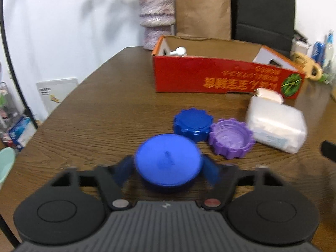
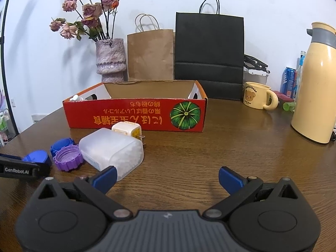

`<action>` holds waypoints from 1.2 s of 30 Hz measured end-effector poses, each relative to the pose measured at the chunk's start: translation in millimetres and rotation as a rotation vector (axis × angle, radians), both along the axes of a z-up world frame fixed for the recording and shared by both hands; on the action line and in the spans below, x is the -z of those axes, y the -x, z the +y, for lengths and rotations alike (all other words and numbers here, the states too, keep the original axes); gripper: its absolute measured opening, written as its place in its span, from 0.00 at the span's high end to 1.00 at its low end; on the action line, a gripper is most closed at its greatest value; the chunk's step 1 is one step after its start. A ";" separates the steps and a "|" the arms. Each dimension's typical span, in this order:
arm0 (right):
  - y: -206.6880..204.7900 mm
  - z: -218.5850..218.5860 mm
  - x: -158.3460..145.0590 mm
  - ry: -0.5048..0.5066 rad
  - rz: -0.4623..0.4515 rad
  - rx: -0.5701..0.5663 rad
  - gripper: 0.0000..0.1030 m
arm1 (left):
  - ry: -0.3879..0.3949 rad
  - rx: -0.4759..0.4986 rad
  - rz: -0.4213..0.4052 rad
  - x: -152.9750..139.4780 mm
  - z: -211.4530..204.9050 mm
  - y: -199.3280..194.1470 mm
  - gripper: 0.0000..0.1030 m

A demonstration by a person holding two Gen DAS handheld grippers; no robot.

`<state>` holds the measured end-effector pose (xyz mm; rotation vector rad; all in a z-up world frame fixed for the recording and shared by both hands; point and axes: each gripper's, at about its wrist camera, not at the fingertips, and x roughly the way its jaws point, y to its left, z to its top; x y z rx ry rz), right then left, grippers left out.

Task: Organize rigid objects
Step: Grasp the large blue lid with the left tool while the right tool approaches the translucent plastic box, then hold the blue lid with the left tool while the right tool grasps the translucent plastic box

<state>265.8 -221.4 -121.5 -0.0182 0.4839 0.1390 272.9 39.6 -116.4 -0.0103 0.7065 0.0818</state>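
Observation:
My left gripper point(image 1: 168, 172) is shut on a round blue lid point(image 1: 168, 161), held just above the wooden table; it also shows in the right wrist view point(image 2: 36, 156). A dark blue ribbed cap point(image 1: 192, 124) and a purple ribbed cap point(image 1: 231, 141) lie just beyond it. A frosted white plastic box point(image 1: 275, 126) lies right of them, with a white charger plug point(image 2: 128, 130) behind it. The red cardboard box point(image 1: 210, 77) stands open farther back, a white item in its left end. My right gripper point(image 2: 167, 178) is open and empty, its left finger beside the frosted box point(image 2: 111, 153).
A vase of dried flowers point(image 2: 110, 58), a brown paper bag point(image 2: 150, 54) and a black bag point(image 2: 209, 56) stand behind the red box. A bear mug point(image 2: 257, 95), a cream thermos point(image 2: 315, 88) and cans stand at the right. The table's left edge point(image 1: 69, 96) is near.

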 end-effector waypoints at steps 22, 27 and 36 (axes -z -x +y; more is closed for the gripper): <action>-6.5 39.4 -3.1 0.015 -0.012 -0.003 0.00 | -0.074 -0.003 -0.129 -28.7 7.7 -9.3 0.34; -16.4 61.6 -5.8 -0.003 -0.006 0.004 0.00 | -0.073 -0.005 -0.164 -33.2 18.1 -17.0 0.34; -46.4 97.0 -6.6 -0.016 0.027 0.086 0.00 | -0.024 -0.027 -0.176 -28.2 42.8 -24.8 0.34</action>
